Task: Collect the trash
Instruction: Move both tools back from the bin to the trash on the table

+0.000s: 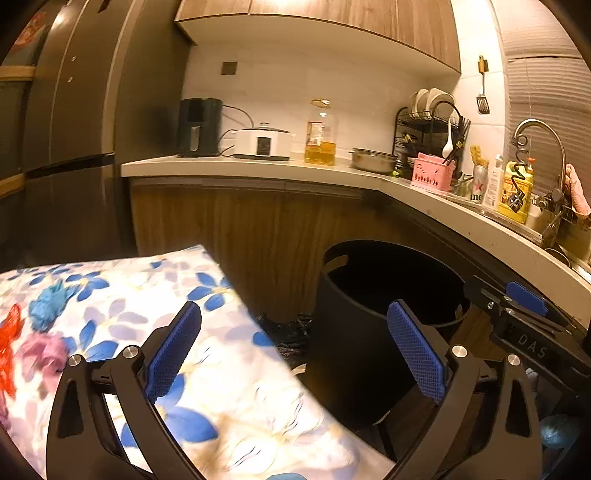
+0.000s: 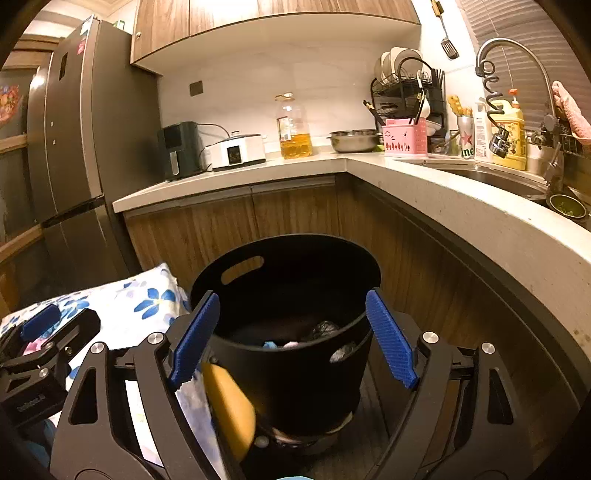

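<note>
Warm, dim amber light falls from beneath the upper cabinets [image 2: 273, 11], glaring on the white backsplash [image 1: 295, 81] below them; the bin's [image 2: 295, 295] interior sits in deep shadow; fisheye distortion bends the countertop [image 2: 461, 206] beside the bin and blackens every corner; the floral cloth [image 1: 221, 369] left of the bin smears with motion blur.

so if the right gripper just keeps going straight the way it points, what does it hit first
Most likely the black bin: the open right gripper points at its near rim and wall, with bits of trash visible inside. Depth is unclear, so it might clear the rim and enter the opening.
</note>
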{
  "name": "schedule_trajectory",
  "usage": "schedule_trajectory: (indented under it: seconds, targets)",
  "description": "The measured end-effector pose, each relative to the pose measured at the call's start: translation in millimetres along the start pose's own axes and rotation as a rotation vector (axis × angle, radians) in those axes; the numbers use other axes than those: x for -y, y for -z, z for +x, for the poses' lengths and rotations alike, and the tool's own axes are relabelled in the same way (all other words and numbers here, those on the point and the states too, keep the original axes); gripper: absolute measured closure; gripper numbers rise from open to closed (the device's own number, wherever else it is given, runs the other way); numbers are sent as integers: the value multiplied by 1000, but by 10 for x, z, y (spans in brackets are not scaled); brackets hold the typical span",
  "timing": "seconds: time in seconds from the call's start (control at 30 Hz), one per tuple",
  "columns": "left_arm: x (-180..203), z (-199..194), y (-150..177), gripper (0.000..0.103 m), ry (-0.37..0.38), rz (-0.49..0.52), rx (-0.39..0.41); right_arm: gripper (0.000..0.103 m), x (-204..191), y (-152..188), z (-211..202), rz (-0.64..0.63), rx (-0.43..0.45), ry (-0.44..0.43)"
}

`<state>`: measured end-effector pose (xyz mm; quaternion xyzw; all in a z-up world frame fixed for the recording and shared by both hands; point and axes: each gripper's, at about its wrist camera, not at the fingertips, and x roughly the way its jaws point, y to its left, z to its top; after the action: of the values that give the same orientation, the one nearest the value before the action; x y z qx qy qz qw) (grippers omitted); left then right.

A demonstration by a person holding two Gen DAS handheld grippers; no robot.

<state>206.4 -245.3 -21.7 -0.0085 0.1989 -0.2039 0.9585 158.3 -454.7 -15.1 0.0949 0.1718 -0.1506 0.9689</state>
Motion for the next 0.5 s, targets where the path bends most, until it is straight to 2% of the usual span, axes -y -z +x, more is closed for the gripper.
schedule_trajectory:
  seconds: [0.5]
  targets:
    - [-522,-720,178,6,-154,-51,54,18,-443,171,-561,-16,52,-30]
